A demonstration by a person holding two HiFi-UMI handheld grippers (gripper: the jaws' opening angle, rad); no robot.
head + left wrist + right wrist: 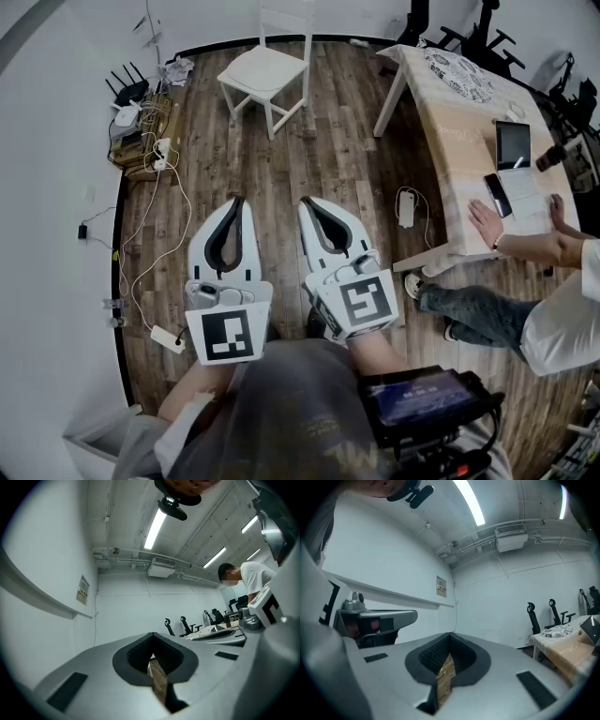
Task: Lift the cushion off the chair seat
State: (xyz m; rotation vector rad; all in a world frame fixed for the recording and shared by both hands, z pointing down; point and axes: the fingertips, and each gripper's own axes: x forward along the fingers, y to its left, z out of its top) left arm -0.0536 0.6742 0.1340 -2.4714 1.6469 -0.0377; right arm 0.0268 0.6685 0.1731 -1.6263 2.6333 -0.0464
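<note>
Left gripper and right gripper are both fully closed, tips together, with nothing between the jaws. Only a sliver of the wood floor shows through each slot. Both are held level, side by side, close to the operator's body.

1. Locate the cushion. A round, patterned pad lies on the far end of the table, not on the chair. The white chair seat appears bare, though a thin white pad on it cannot be ruled out from this range. Judged from this, the lift is either complete or awaiting setup.
2. Both grippers are well apart from chair and cushion. Approach over the open floor between the power strip at left and the second person's leg at right.
3. Open both jaws before contact, not at it.
4. Take the cushion by 2 opposite edges. A soft pad will likely sag from 1 grip.
5. Raise it level, clear of the chair back.
</note>
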